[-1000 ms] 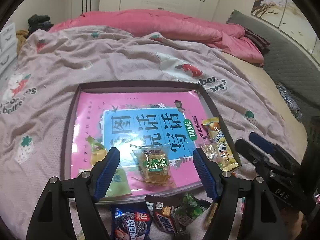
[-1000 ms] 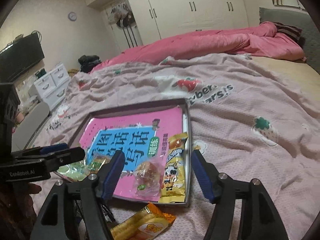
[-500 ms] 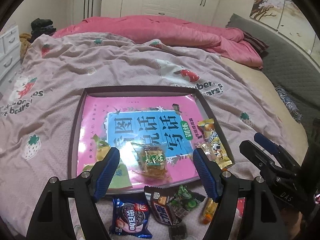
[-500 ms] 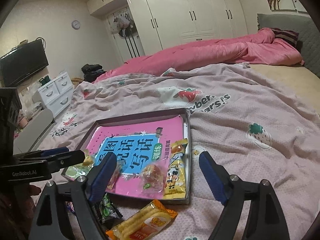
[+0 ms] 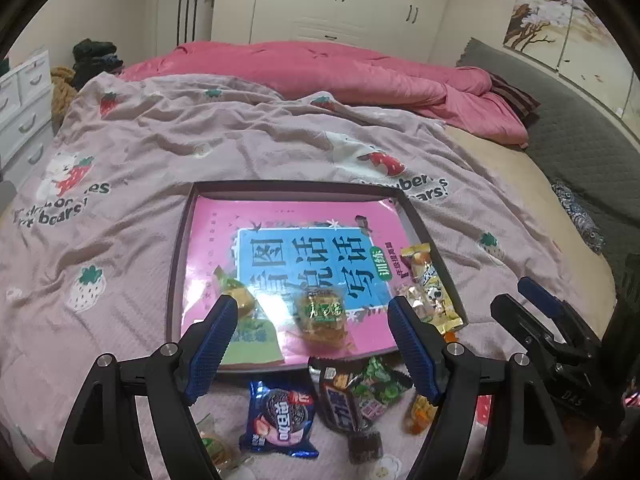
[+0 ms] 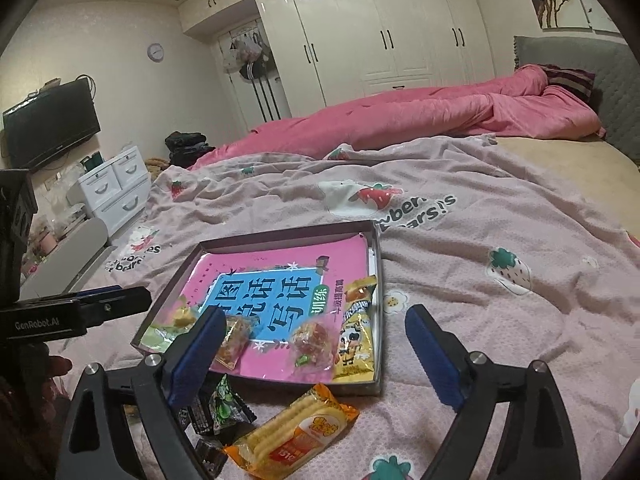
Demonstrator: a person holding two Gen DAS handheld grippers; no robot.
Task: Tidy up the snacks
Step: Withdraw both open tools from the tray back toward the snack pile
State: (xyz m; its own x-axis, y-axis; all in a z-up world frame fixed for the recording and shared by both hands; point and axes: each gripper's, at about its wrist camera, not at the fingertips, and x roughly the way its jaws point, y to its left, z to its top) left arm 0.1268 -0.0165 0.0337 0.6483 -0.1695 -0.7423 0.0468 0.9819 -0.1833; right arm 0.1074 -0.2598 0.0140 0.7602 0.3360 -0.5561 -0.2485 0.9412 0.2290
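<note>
Left tongs (image 5: 312,346) released, blue pads spread wide, nothing between them, hovering above the near edge of the tray (image 5: 178,248) on the bed (image 5: 140,152). Right tongs (image 6: 316,356) opening, pads parted and empty, poised over the tray's near right corner.

Seen from the left tongs:
- Straight ahead between the pads, inside the tray on the pink book (image 5: 288,216): clear-wrapped cake (image 5: 322,314).
- Just beyond the left pad, also in the tray: green packet (image 5: 250,338) with a small yellow-green candy (image 5: 234,290) above it.
- Beyond the right pad, along the tray's right wall: yellow cow bar (image 5: 430,288), with a clear-wrapped sweet (image 5: 412,298) beside it.
- Below the pads, outside the tray on the bedspread: Oreo pack (image 5: 280,418), dark chocolate bar (image 5: 340,400), green wrappers (image 5: 380,390), small orange sweet (image 5: 420,416). All lying loose, apart from both pads.
- Far right, near the frame edge: right tongs' arms visible, well clear of the snacks.

Seen from the right tongs:
- Ahead between the pads, in the tray: red-orange sweet in clear wrap (image 6: 314,344), touching the cow bar on its right.
- Behind the left pad: cake, partly hidden.
- Below, outside the tray: orange biscuit pack (image 6: 296,430), just in front of the tray wall.
- Far left: left tongs, held by a hand (image 6: 56,364) only partly visible.
</note>
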